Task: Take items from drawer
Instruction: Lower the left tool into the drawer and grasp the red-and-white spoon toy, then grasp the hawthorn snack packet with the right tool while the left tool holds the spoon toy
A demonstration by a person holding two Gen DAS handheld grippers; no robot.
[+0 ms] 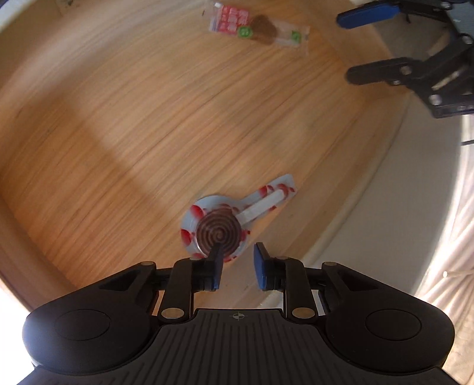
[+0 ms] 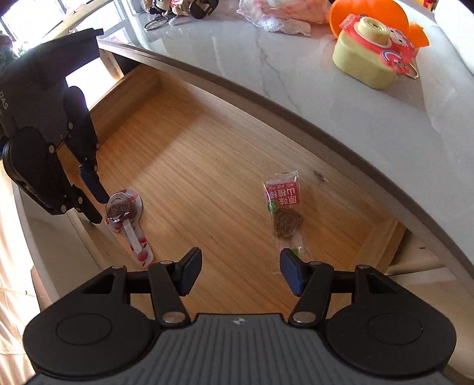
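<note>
An open wooden drawer (image 2: 207, 154) holds two wrapped sweets. A spiral chocolate lollipop (image 1: 217, 232) in a red-spotted wrapper lies near the drawer's front; my left gripper (image 1: 237, 254) hangs open just above and beside its round head. In the right wrist view the same lollipop (image 2: 124, 210) sits right under the left gripper (image 2: 99, 204). A brown candy stick in a red-labelled clear wrapper (image 2: 283, 207) lies further right, also seen as the wrapped stick (image 1: 251, 25). My right gripper (image 2: 240, 266) is open, its right finger over the stick's lower end. It also shows as the right gripper (image 1: 349, 47).
A white marble countertop (image 2: 296, 77) runs over the drawer's back. On it stand a yellow-green toy camera (image 2: 370, 56), an orange object (image 2: 367, 11), crumpled pink wrapping (image 2: 281, 11) and small trinkets (image 2: 177, 9). The drawer's white front edge (image 1: 355, 213) is on the right.
</note>
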